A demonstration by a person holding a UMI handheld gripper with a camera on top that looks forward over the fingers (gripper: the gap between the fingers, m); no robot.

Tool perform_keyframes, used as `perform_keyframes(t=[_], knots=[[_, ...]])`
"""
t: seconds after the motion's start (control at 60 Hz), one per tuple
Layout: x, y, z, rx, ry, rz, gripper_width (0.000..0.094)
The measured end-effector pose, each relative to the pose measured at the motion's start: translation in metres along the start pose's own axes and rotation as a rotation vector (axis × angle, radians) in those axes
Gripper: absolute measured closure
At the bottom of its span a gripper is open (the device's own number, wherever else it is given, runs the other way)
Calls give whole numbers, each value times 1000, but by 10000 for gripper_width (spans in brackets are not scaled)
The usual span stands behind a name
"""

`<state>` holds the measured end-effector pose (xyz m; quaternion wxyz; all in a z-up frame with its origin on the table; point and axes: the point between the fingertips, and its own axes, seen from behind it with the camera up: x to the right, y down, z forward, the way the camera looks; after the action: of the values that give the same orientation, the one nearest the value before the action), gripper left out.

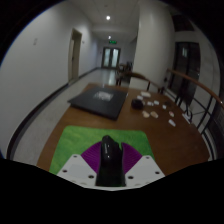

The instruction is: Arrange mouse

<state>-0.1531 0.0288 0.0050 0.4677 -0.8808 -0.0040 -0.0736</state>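
A black mouse [108,152] stands upright between my gripper's [110,160] two white fingers, its tip reaching just past them. The purple pads [93,158] press against it from both sides, so the gripper is shut on the mouse. Below and beyond the fingers a green mat [80,138] lies on the near part of a wooden table [165,140]. I cannot tell whether the mouse touches the mat or hangs above it.
Farther along the table lies a flat dark board [98,99]. Several small white items [152,108] are scattered to its right. Chairs [185,95] stand along the table's right side. A corridor with doors runs off behind.
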Motion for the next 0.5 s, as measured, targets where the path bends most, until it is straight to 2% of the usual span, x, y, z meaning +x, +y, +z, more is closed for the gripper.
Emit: perform_keyframes(t=[0.017, 0.167, 0.2, 0.233, 0.283, 0.333, 0.5], knots=[[0, -5, 2, 28, 1, 8, 661], [0, -4, 5, 37, -6, 18, 659], [-1, -3, 4, 27, -6, 13, 578], [-1, -2, 3, 14, -5, 15, 538], [-7, -1, -5, -10, -27, 10, 331], [-10, -7, -18, 3, -38, 25, 108], [10, -27, -98, 67, 76, 119, 79]])
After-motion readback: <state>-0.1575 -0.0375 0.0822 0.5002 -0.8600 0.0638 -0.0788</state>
